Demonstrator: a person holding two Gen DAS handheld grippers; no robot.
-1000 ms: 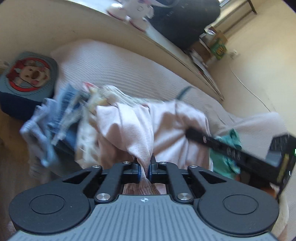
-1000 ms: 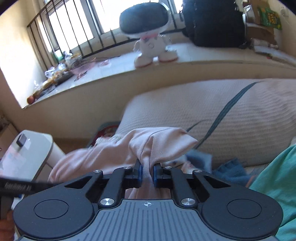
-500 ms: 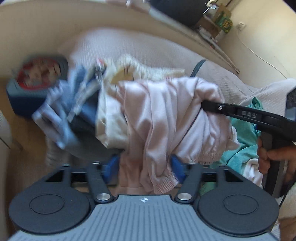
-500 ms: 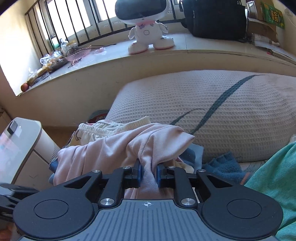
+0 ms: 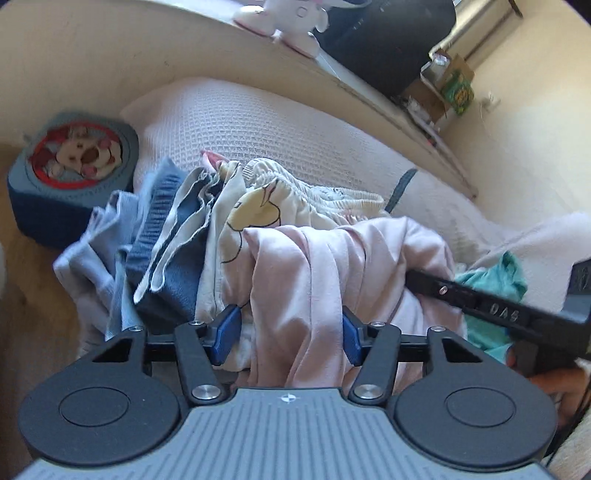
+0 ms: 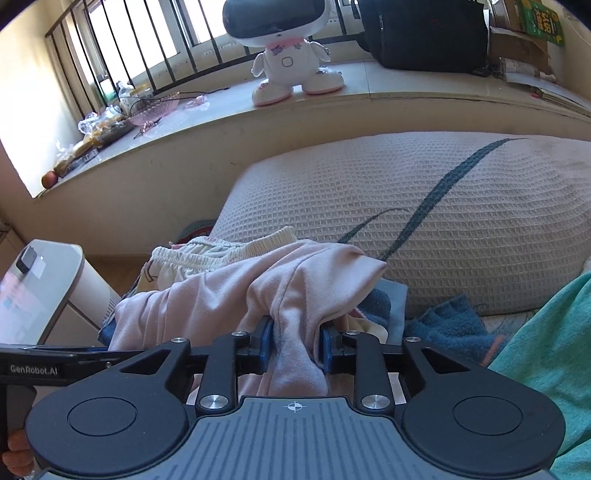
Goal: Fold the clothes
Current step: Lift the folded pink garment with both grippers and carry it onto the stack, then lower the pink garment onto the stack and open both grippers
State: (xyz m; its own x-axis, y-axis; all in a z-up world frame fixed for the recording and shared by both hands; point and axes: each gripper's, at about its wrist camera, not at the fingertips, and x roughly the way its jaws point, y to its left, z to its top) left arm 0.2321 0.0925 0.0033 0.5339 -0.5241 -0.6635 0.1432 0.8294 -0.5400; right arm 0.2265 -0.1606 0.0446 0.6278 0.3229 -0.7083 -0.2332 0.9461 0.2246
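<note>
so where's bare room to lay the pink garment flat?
Bare: waffle blanket between windowsill and clothes pile. Crowded: pile under pink garment, teal cloth on the right.

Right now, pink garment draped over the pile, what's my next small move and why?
Probably open the right gripper fully: the left gripper gapes wide, the pink garment rests on the clothes pile, a fold sits between the right jaws.

The pale pink cotton garment (image 5: 314, 280) covers the tip of the black right gripper arm (image 5: 491, 306). Behind the garment, the white toy robot (image 5: 284, 22) is cut off at the frame's top, head unseen.
</note>
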